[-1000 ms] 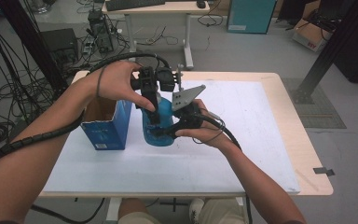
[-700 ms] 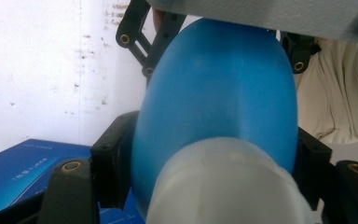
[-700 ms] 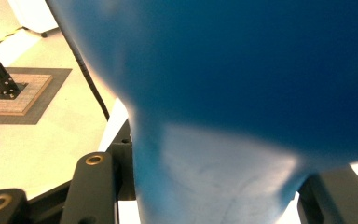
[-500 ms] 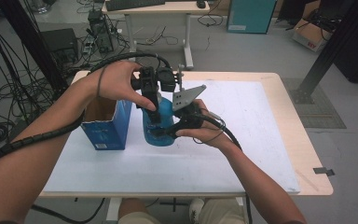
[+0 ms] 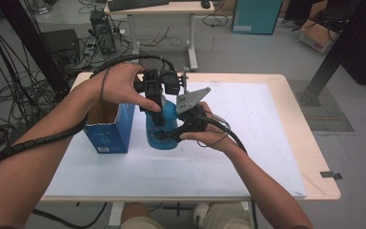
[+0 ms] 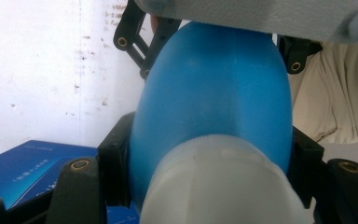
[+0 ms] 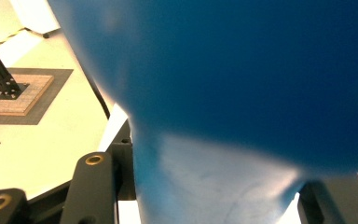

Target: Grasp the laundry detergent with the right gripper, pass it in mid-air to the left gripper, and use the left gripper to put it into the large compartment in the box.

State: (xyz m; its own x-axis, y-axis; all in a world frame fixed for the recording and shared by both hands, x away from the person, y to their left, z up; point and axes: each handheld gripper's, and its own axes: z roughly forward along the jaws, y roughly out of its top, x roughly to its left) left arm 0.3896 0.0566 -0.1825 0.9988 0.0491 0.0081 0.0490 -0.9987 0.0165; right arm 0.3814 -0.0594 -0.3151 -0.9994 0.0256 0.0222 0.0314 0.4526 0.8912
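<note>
A blue bottle stands upright on the white mat covering the table, just to the right of an open blue carton, and both grippers have hold of it. The left gripper comes down from above onto the top of the bottle; in the left gripper view its jaws have just been closing and now sit pressed against either side of the bottle's pale cap, with the blue body swelling out beyond it. The right gripper comes in from the side, low on the bottle, and in the right gripper view its jaws are nearly closed and clamped on the lighter, narrower part of the bottle, so the body is steadied while the top is gripped. Judging by this arrangement, the work in hand looks like getting the cap off, or perhaps tightening it: one gripper braces and the other is set to twist. The gripping part appears done. What is left is the turn itself, since the cap sits fully on the bottle with no gap visible between it and the body. Whether the carton plays any further part cannot be told; its open top shows only brown inner walls.
</note>
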